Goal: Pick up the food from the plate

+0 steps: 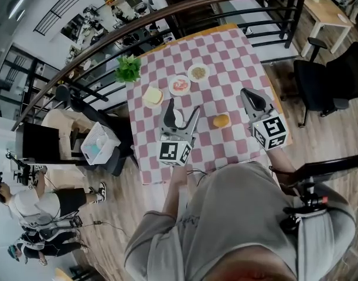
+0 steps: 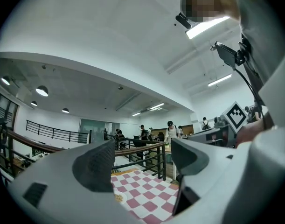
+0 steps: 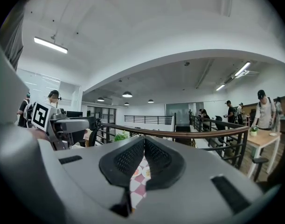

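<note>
Head view: the left gripper (image 1: 183, 106) hangs over the checked table (image 1: 237, 57). The plate of food (image 1: 179, 85) lies just beyond it, on the far side. A bun (image 1: 221, 120) sits between it and the right gripper (image 1: 246, 93).

Left gripper view: its claws are wide apart and hold nothing.

Right gripper view: its claws are pressed together, with nothing in them.

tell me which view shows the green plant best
Head view: the green plant shows whole at the table's far corner. The right gripper view catches only a small tuft; the left gripper view misses it.
</note>
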Demonstrator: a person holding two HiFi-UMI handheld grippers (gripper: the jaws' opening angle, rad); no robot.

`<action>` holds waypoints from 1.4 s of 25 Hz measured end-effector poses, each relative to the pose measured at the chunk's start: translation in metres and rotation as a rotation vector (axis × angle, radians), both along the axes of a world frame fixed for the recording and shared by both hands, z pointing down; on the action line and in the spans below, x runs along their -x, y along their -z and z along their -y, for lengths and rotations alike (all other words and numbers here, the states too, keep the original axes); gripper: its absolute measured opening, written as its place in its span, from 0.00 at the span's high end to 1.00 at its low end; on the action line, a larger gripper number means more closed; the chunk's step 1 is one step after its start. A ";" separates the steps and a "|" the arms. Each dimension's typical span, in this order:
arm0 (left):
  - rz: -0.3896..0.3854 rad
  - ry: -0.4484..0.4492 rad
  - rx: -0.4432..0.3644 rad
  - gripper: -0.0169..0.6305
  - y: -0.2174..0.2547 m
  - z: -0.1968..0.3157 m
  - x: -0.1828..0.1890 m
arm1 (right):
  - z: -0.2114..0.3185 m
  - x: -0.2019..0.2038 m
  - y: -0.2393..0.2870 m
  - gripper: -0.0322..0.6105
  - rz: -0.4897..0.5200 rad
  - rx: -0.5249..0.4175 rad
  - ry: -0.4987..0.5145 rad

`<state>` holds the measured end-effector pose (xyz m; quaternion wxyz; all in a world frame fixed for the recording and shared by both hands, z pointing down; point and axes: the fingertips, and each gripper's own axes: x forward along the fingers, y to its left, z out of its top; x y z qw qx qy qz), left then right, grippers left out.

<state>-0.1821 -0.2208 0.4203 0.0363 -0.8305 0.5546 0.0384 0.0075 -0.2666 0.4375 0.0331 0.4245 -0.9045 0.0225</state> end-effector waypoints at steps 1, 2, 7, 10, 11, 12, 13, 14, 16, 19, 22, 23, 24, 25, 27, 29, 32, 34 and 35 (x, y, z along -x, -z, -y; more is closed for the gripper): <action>0.003 -0.002 -0.004 0.38 0.000 -0.001 0.001 | 0.000 0.001 0.001 0.93 -0.002 -0.004 0.001; 0.008 -0.004 -0.010 0.60 0.001 -0.003 0.002 | 0.000 0.001 0.003 0.93 -0.003 -0.009 0.003; 0.031 -0.028 -0.021 0.96 0.006 -0.005 0.002 | 0.002 0.007 0.008 0.93 -0.012 -0.025 0.017; 0.030 -0.022 -0.010 0.96 0.002 -0.004 0.004 | -0.003 0.016 0.006 0.93 -0.035 -0.035 0.056; 0.030 -0.019 -0.005 0.96 0.001 -0.004 0.004 | -0.006 0.020 0.007 0.93 -0.041 -0.042 0.074; 0.031 -0.016 0.000 0.96 0.000 -0.005 0.005 | -0.009 0.023 0.007 0.93 -0.044 -0.047 0.089; 0.030 -0.016 0.005 0.96 -0.002 -0.005 0.005 | -0.010 0.025 0.007 0.93 -0.045 -0.047 0.097; 0.028 -0.017 0.011 0.96 -0.003 -0.006 0.005 | -0.011 0.026 0.006 0.93 -0.045 -0.044 0.101; 0.020 -0.034 0.028 0.96 -0.007 -0.006 0.003 | -0.010 0.027 0.004 0.93 -0.043 -0.035 0.105; -0.007 -0.087 0.039 0.96 -0.009 -0.011 -0.004 | -0.012 0.031 0.002 0.93 -0.048 -0.031 0.118; -0.026 -0.143 0.045 0.96 -0.014 -0.015 -0.017 | -0.013 0.031 -0.002 0.93 -0.056 -0.025 0.119; -0.033 -0.154 0.048 0.96 -0.016 -0.016 -0.020 | -0.013 0.032 -0.004 0.93 -0.058 -0.022 0.120; -0.039 -0.159 0.050 0.96 -0.018 -0.016 -0.021 | -0.012 0.033 -0.004 0.93 -0.061 -0.021 0.123; -0.047 -0.161 0.052 0.96 -0.018 -0.016 -0.022 | -0.012 0.035 -0.003 0.93 -0.063 -0.021 0.130; -0.062 -0.160 0.059 0.96 -0.021 -0.018 -0.021 | -0.014 0.039 -0.002 0.93 -0.068 -0.021 0.145; -0.083 -0.156 0.070 0.96 -0.023 -0.020 -0.021 | -0.017 0.042 -0.001 0.93 -0.072 -0.020 0.154; -0.127 -0.152 0.093 0.96 -0.025 -0.021 -0.018 | -0.019 0.045 -0.001 0.93 -0.077 -0.015 0.165; -0.148 -0.152 0.103 0.96 -0.028 -0.022 -0.014 | -0.021 0.050 -0.003 0.93 -0.081 -0.011 0.179; -0.156 -0.151 0.108 0.96 -0.029 -0.023 -0.012 | -0.022 0.053 -0.005 0.93 -0.084 -0.008 0.187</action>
